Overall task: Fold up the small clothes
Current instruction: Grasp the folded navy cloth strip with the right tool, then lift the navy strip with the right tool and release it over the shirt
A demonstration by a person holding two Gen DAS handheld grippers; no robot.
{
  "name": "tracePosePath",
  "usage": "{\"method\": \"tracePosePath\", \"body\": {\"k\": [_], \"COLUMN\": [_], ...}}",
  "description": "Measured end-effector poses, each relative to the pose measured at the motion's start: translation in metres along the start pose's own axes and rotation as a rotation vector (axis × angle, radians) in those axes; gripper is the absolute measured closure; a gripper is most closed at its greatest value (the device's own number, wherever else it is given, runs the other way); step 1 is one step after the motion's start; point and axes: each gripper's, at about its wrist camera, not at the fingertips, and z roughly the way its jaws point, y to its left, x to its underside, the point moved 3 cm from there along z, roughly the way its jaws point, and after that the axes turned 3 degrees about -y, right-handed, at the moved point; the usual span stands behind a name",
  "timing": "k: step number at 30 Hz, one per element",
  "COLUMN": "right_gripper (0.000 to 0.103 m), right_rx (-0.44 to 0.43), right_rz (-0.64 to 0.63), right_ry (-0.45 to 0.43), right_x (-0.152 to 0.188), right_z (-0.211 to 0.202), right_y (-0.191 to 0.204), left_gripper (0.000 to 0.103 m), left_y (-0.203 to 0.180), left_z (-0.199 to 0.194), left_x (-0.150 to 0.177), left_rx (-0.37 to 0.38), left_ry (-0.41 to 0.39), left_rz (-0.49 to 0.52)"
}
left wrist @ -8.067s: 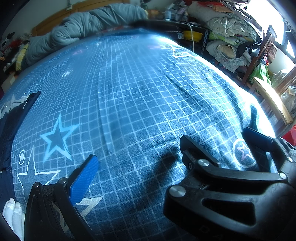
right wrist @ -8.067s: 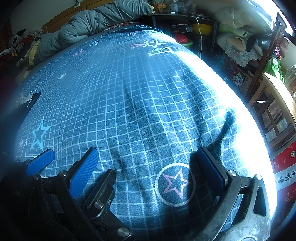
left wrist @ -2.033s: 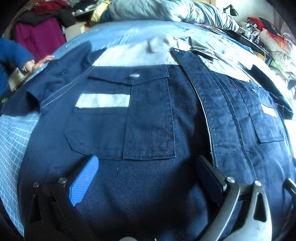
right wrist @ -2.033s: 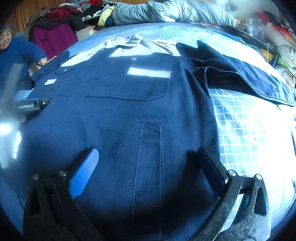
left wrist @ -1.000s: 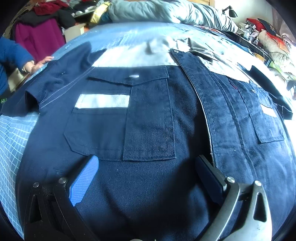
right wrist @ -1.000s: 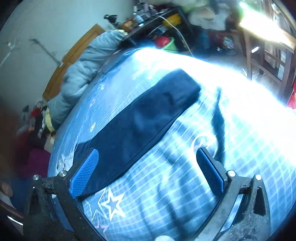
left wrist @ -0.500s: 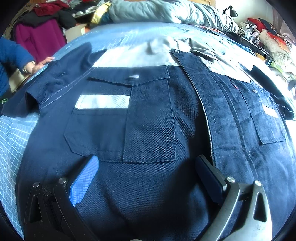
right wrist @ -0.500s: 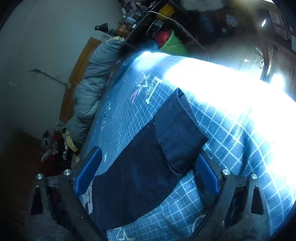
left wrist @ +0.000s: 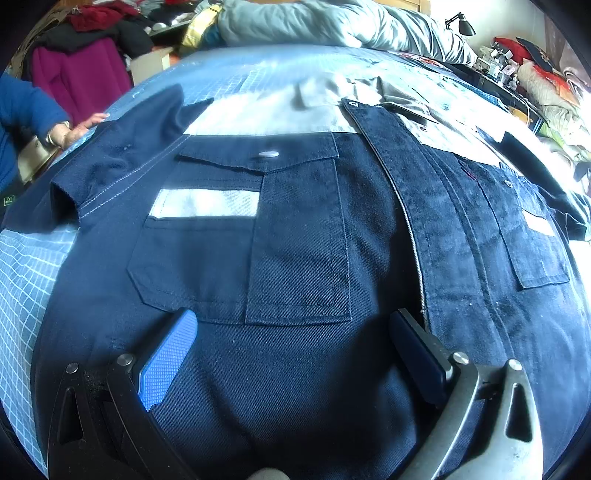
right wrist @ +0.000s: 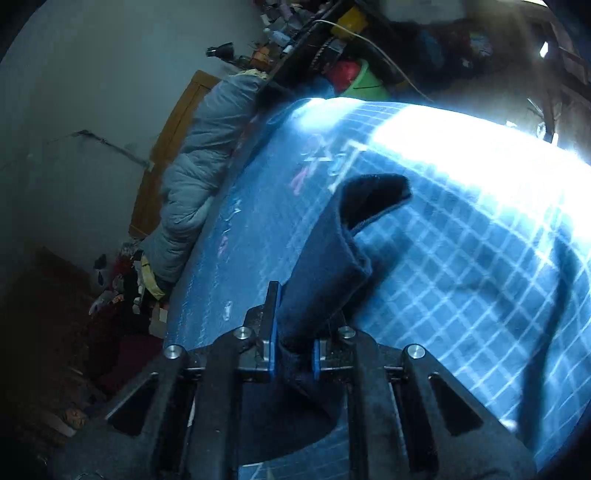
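Observation:
A navy short-sleeved work shirt [left wrist: 295, 258] with a grey yoke, flap chest pockets and white patches lies front-up on the bed. My left gripper [left wrist: 291, 347] hovers open just over its lower front, below the left chest pocket [left wrist: 243, 240]. In the right wrist view my right gripper [right wrist: 293, 354] is shut on the shirt's navy sleeve [right wrist: 332, 258], which rises off the bedspread with its open cuff [right wrist: 373, 195] pointing away from me.
The blue grid-and-star bedspread [right wrist: 461, 258] covers the bed. A rolled grey quilt [left wrist: 332, 26] lies along the far edge. A person's hand [left wrist: 79, 127] in a blue sleeve rests at the bed's left edge. Piles of clothes and clutter surround the bed.
The right gripper went from open around the flat sleeve to shut on it, and the sleeve is lifted and bunched. The left gripper has stayed open over the shirt front.

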Motion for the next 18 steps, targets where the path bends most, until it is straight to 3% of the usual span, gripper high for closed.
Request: {"method": "tracePosePath", "body": {"k": [5, 7, 10, 12, 18], "right_gripper": [0.09, 0.09, 0.09, 0.09, 0.088], "right_rx": [-0.247, -0.335, -0.432, -0.468, -0.495], "right_rz": [-0.227, -0.29, -0.372, -0.395, -0.445], "right_ry": [0.093, 0.161, 0.287, 0.384, 0.646], "right_x": [0.057, 0.098, 0.178, 0.237, 0.4], "right_z": [0.019, 0.04, 0.086, 0.124, 0.217], "right_y": [0.176, 0.244, 0.332, 0.371, 0.431], "left_gripper": [0.0, 0.0, 0.0, 0.0, 0.0], "left_y": [0.001, 0.002, 0.008, 0.019, 0.076], "left_z": [-0.001, -0.003, -0.014, -0.026, -0.085], "left_x": [-0.002, -0.002, -0.003, -0.005, -0.017], "left_rx": [0.018, 0.03, 0.115, 0.172, 0.157], "left_ry": [0.009, 0.007, -0.011, -0.027, -0.169], "left_rz": [-0.004, -0.005, -0.045, -0.092, -0.16]}}
